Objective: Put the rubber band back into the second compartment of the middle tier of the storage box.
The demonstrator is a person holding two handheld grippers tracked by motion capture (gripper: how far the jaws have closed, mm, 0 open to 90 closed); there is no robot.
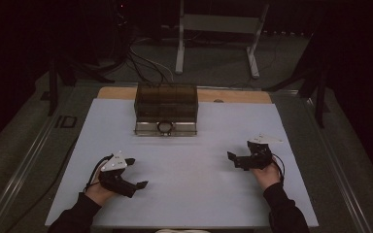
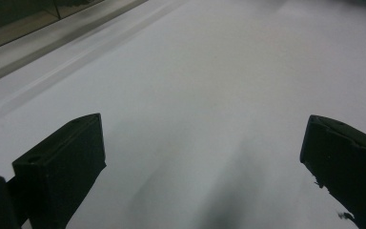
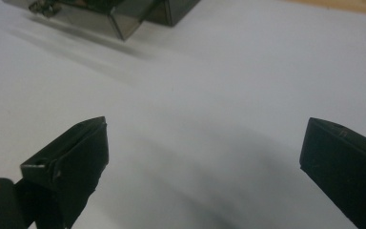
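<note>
L gripper [image 1: 135,173] sits low over white mat [image 1: 189,165] at near-left, held in person's left hand [image 1: 98,190]; jaws spread wide, nothing between them. Left gripper view agrees: both black jaws far apart at frame edges w/ bare mat in the gap

R gripper [image 1: 234,160] at near-right, in right hand [image 1: 267,174], jaws also wide, nothing held. Right gripper view: the 2 jaws at opposite sides of frame, plain mat between

Both grippers have grey three-cornered plate on top; cables trail back toward wrists

Nearest thing = dark smoked-clear box [image 1: 166,108], at far-centre of mat, close to far edge where wooden tabletop [image 1: 238,95] shows beyond. Box has a clear lip along its near side w/ a dark ring [image 1: 165,127] at mid-front. Inner contents too dark to make out

Box vs grippers: well apart from both. Lies ahead of and to the right of L gripper; ahead of and to the left of R gripper. Roughly midway between the two in left-right terms. No contact w/ either

Right gripper view: corner of box [image 3: 124,14] at top-left of frame, beyond jaw tips, open mat between. Left gripper view: strip of box base [image 2: 19,24] at top-left corner, far past the jaws

Surroundings dim; metal stand legs [image 1: 213,43] + floor cables behind table
</note>
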